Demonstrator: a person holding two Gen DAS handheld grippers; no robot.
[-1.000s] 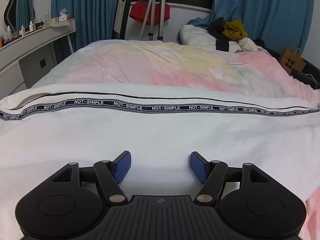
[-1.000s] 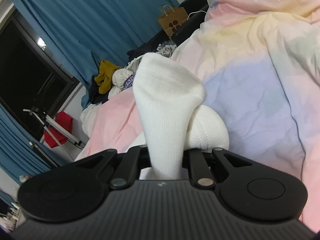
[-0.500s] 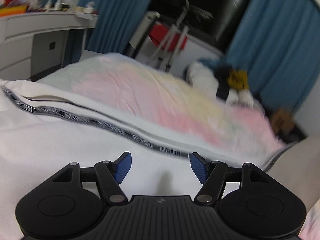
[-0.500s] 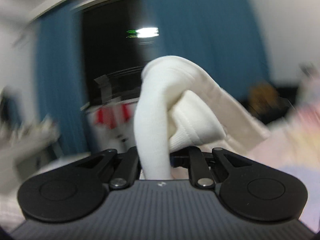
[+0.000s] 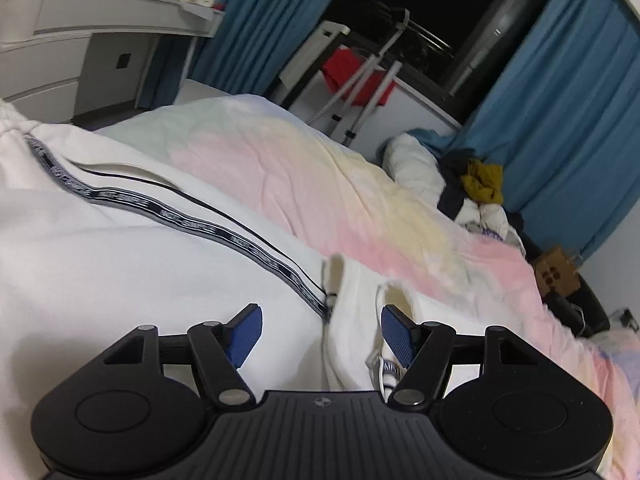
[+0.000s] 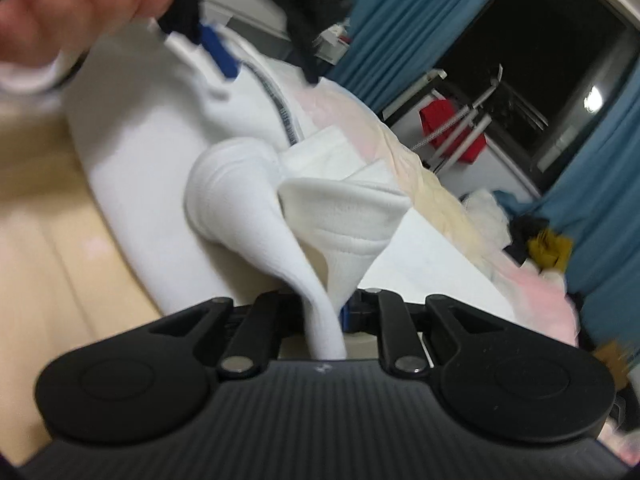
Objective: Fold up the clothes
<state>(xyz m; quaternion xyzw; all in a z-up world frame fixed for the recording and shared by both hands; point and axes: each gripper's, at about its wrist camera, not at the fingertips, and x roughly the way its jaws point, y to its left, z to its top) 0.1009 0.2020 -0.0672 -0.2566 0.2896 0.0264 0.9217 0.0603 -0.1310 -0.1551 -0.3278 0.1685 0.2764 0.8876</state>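
Observation:
White trousers (image 5: 120, 264) with a black lettered band (image 5: 224, 236) lie spread across the bed. My left gripper (image 5: 320, 322) hovers low over them, open, with its blue pads (image 5: 246, 332) holding nothing. A doubled-over end of the cloth (image 5: 356, 312) lies beside its right finger. My right gripper (image 6: 332, 312) is shut on the ribbed white cuff (image 6: 240, 200) of the trousers, and the cloth hides its fingertips. The cuff bunches up and trails over the rest of the garment (image 6: 132, 152). In the right wrist view, blurred at the top left, are a person's hand (image 6: 60, 8) and the left gripper's blue pad (image 6: 218, 54).
The bed has a pastel pink and yellow duvet (image 5: 320, 168) with a pile of clothes (image 5: 480, 184) at its far end. Behind stand a drying rack with a red cloth (image 5: 352, 76), a white desk (image 5: 80, 28), blue curtains (image 5: 560, 120) and a paper bag (image 5: 556, 276). Wooden floor (image 6: 40, 248) borders the bed.
My right gripper has swung the held cuff across the bed toward the left gripper, rolling as it went. The left view has tilted, and a folded end of cloth now lies by its right finger.

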